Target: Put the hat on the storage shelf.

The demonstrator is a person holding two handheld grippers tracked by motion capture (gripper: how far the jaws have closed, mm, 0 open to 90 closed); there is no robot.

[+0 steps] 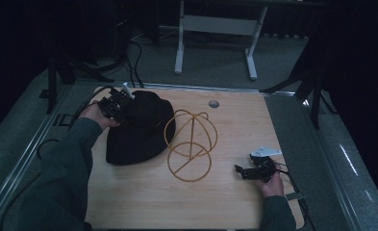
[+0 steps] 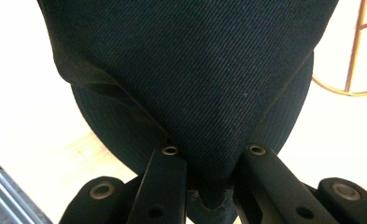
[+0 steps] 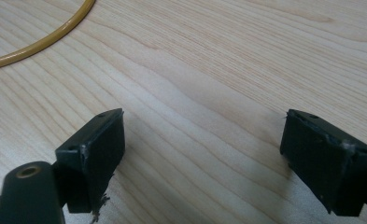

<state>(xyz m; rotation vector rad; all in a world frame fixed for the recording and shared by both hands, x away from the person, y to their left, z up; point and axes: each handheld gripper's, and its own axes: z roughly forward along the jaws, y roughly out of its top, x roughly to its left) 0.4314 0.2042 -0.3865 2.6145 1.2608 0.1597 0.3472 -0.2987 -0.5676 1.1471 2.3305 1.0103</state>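
Note:
A black fabric hat (image 1: 138, 127) lies on the left half of the wooden table (image 1: 234, 120), its brim against a yellow wire hat stand (image 1: 191, 144). At the hat's far left edge my left gripper (image 1: 121, 107) is shut on the cloth. In the left gripper view a fold of the hat (image 2: 195, 93) is pinched between the two black jaws of the left gripper (image 2: 214, 154) and hangs stretched from them, with part of the wire stand (image 2: 354, 56) at the upper right. My right gripper (image 1: 242, 171) rests open near the table's right edge. Its open jaws (image 3: 202, 135) hold nothing over bare wood.
The wire stand's ring (image 3: 41, 42) curves across the upper left of the right gripper view. A small round grommet (image 1: 214, 103) sits in the table's far edge. Behind the table are a white desk frame (image 1: 215, 29), dark stands and cables on the floor.

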